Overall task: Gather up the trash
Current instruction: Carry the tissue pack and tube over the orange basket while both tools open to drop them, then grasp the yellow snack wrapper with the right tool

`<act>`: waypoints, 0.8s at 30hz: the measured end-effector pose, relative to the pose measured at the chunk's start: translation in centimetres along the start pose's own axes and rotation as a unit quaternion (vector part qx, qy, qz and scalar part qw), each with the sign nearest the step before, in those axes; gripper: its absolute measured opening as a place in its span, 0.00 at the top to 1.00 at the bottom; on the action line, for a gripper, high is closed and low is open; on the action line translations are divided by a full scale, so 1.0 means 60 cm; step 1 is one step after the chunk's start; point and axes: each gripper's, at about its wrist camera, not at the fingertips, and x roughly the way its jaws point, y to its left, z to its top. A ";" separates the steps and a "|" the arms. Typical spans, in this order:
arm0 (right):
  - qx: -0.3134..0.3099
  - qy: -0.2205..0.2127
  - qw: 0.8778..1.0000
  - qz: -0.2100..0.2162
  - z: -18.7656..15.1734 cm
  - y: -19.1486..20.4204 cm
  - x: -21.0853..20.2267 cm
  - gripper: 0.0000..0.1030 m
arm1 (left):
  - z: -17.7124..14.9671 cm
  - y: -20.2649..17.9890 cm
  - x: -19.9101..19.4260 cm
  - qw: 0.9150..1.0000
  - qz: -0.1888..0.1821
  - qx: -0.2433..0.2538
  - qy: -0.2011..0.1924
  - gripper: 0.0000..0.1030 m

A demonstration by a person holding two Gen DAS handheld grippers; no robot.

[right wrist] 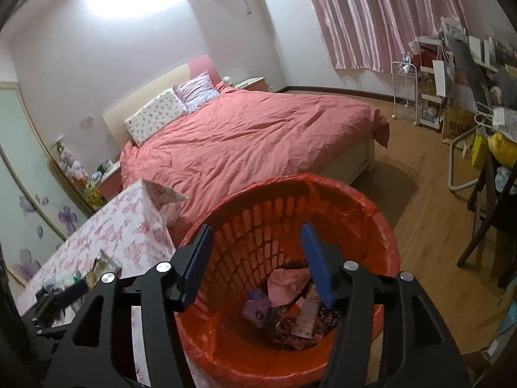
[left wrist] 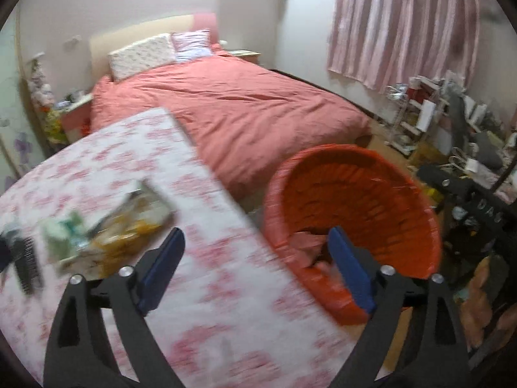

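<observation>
An orange slatted bin [right wrist: 355, 213] lined with a red bag stands on the floor beside a table covered in a pink-patterned cloth [left wrist: 200, 291]. Crumpled wrappers and paper [right wrist: 290, 310] lie at its bottom. My right gripper [right wrist: 257, 258] hangs open over the bin's mouth with nothing between its blue pads. My left gripper [left wrist: 255, 249] is open wide, straddling the table's edge and the bin [left wrist: 355, 194], empty. On the table to the left lies blurred trash [left wrist: 129, 220]: a clear and yellow wrapper, a greenish packet, and a dark object [left wrist: 22, 258] at the far left.
A bed with a salmon cover [left wrist: 245, 110] fills the space behind the table and bin. Pink striped curtains [right wrist: 381, 13] hang at the back right. Cluttered racks, boxes and a dark chair [right wrist: 484, 220] crowd the right side. Bare wooden floor [right wrist: 429, 226] lies right of the bin.
</observation>
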 end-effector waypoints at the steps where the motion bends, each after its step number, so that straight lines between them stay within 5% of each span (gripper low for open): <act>1: -0.007 0.002 1.000 0.000 -0.003 0.008 0.000 0.41 | -0.008 0.018 -0.007 1.000 0.014 -0.006 0.000 0.09; 8: -0.064 0.028 0.997 0.014 -0.038 0.091 0.000 0.29 | -0.057 0.164 -0.050 0.991 0.110 -0.072 0.006 0.04; 16: -0.131 0.065 0.989 0.039 -0.091 0.207 0.012 0.26 | -0.117 0.329 -0.100 0.970 0.202 -0.133 0.011 0.04; 24: -0.169 0.107 0.978 0.064 -0.134 0.298 0.033 0.26 | -0.156 0.418 -0.140 0.958 0.234 -0.166 0.003 0.04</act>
